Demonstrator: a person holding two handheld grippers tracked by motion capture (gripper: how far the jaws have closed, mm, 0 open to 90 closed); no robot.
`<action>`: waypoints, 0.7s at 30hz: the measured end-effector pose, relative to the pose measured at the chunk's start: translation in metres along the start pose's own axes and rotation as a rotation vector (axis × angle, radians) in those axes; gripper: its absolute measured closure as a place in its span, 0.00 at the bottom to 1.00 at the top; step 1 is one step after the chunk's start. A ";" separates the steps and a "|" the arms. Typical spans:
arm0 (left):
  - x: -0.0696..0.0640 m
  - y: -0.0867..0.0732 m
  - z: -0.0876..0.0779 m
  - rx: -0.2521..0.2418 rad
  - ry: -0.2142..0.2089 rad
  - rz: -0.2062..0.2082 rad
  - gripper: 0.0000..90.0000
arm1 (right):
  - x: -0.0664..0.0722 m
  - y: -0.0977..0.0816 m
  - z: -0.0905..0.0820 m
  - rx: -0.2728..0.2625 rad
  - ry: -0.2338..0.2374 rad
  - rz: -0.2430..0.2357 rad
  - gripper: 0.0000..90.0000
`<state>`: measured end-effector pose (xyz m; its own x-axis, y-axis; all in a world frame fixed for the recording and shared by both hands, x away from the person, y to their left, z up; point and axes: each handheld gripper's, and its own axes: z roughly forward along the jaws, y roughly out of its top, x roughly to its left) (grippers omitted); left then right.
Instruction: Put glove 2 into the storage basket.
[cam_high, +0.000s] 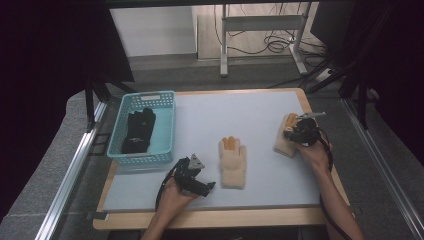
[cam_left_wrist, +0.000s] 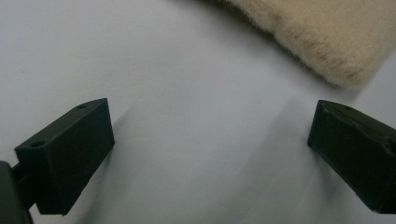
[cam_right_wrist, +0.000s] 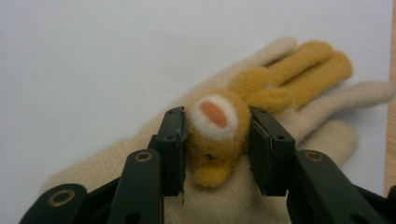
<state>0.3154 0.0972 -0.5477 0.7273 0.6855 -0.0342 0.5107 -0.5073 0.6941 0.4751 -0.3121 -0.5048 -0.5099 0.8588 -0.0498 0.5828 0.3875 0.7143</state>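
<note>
My right gripper (cam_right_wrist: 215, 149) has matt black plastic jaws with small brass-looking rivets, closed on a fuzzy felt animal head (cam_right_wrist: 218, 135) — ochre wool with a white and orange patch. Under it the cream glove (cam_right_wrist: 299, 126) looks soft and fleecy. At upper right of the left gripper view, the other cream glove (cam_left_wrist: 327, 37) shows a napped, fibrous pile. The mat (cam_high: 215, 120) is smooth and matt; the table edge (cam_high: 210, 218) is pale wood. At left of the high view, the basket (cam_high: 167, 127) — turquoise perforated plastic — holds a black glove (cam_high: 137, 131) of dull knit cloth.
</note>
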 end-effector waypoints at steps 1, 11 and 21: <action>0.000 0.000 0.000 0.000 0.000 0.001 0.01 | 0.000 0.000 -0.002 -0.006 0.003 -0.002 0.65; 0.000 0.000 0.000 0.000 0.000 0.000 0.01 | 0.014 0.009 -0.027 -0.051 0.047 -0.021 0.65; 0.000 0.000 0.000 0.000 0.000 0.000 0.01 | 0.038 0.015 -0.048 -0.080 0.106 -0.067 0.65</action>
<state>0.3154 0.0972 -0.5477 0.7273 0.6855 -0.0341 0.5107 -0.5073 0.6941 0.4344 -0.2898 -0.4622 -0.6128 0.7897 -0.0283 0.4948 0.4115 0.7654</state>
